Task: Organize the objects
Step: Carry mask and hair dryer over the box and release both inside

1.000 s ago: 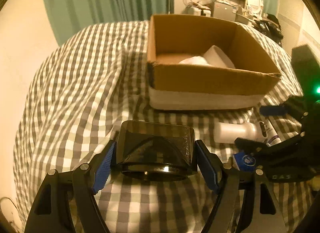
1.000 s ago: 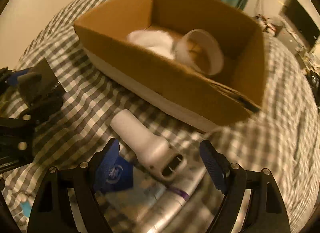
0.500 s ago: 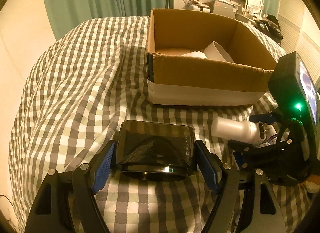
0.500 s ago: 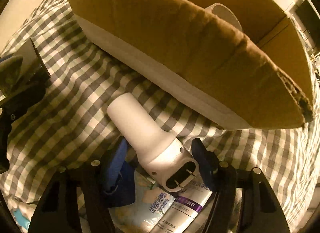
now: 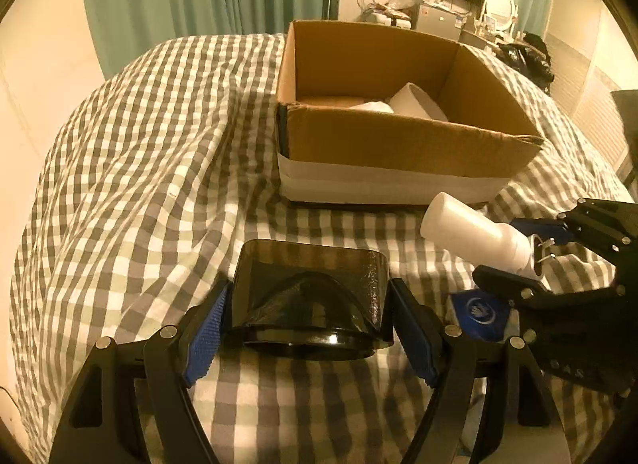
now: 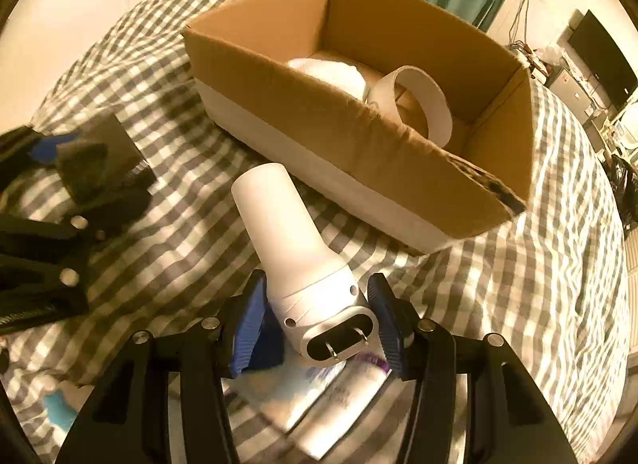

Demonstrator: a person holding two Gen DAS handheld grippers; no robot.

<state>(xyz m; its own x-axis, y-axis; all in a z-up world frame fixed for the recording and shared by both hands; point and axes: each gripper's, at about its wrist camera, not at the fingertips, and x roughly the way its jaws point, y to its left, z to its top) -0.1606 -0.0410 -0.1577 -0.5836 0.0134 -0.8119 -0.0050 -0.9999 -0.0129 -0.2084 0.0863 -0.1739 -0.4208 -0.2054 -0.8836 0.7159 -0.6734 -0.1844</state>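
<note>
White plastic nozzle (image 6: 297, 260), plug end toward the camera: pinched by the right gripper (image 6: 315, 328) above the checked bedspread (image 6: 518, 304). Black flared attachment (image 5: 309, 300): clamped in the left gripper (image 5: 307, 328). Cardboard box (image 5: 398, 145) behind, holding a white ring (image 6: 422, 105).

The box (image 5: 402, 145) sat on the bed (image 5: 139, 168) ahead of both grippers; a ring (image 6: 418, 105) and a wad (image 6: 331, 73) lay inside it; the nozzle (image 5: 311, 304) was between the left gripper (image 5: 309, 328) fingers, the bottle (image 6: 295, 244) between the right gripper (image 6: 315, 328) ones, with a tube (image 6: 339, 396) and packet (image 6: 279, 388) underneath.
</note>
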